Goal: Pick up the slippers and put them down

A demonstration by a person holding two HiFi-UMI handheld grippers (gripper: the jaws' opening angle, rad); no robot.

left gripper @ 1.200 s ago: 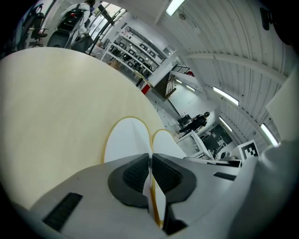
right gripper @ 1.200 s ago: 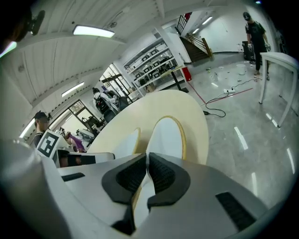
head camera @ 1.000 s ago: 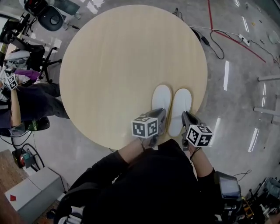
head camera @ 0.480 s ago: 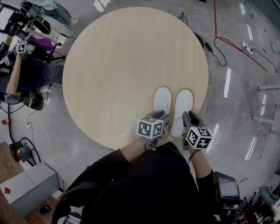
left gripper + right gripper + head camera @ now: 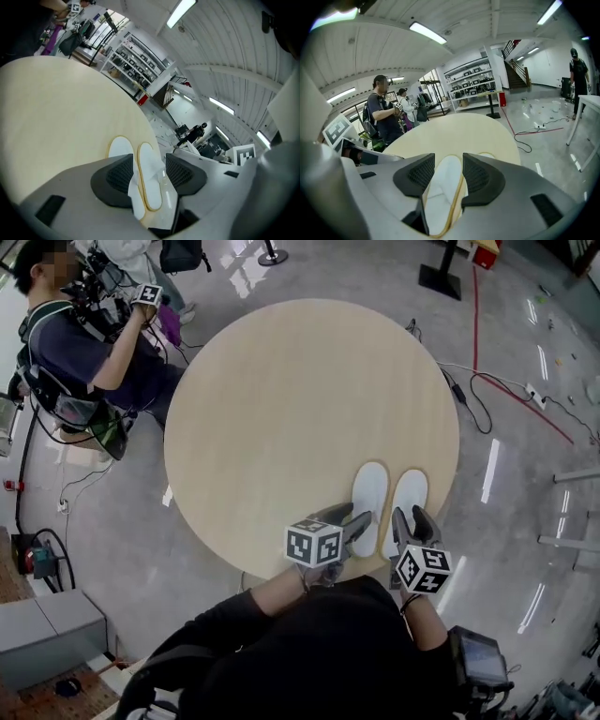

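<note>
While both pairs of jaws are opening, the left slipper (image 5: 369, 493) and the right slipper (image 5: 410, 497) lie flat and side by side on the table (image 5: 281, 409), close to its near edge. The left gripper (image 5: 357, 524) hovers above the left slipper's heel, jaws spread, with the heel showing between them and the pads off it. The right gripper (image 5: 411, 525) hangs over the right slipper's heel in the same way, jaws wide and pads clear. A person (image 5: 84, 343) stands beyond the table's far left side.
</note>
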